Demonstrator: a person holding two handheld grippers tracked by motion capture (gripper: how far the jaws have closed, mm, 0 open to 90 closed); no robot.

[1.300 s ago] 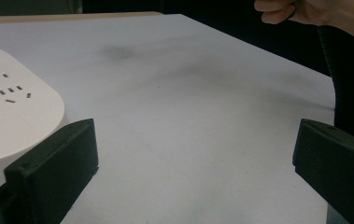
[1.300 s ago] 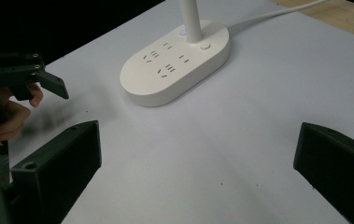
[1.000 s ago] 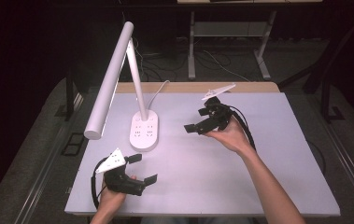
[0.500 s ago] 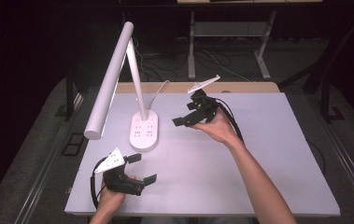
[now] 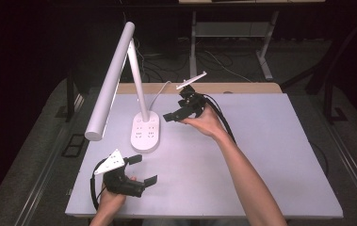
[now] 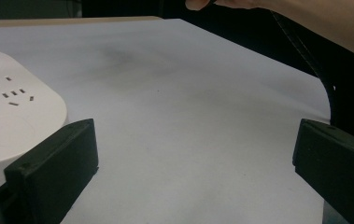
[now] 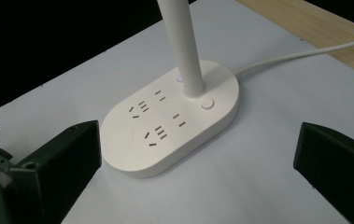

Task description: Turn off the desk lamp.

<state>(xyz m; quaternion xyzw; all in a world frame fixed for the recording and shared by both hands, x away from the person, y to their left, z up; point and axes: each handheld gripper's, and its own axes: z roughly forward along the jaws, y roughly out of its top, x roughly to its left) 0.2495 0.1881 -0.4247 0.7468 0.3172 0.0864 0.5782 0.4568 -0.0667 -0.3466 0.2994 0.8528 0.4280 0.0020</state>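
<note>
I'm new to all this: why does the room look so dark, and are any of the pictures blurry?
High view: the white table is lit while the surroundings fall to black. Left gripper view: the near jaws look soft, with a faint grey shadow on the table. Right gripper view: the lamp base is sharp and evenly lit, without glare.

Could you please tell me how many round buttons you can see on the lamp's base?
2: one button beside the lamp stem, one button partly behind it; others may be hidden.

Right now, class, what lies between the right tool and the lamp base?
Nothing: in the right gripper view, bare white table separates the open right tool from the lamp base.
</note>
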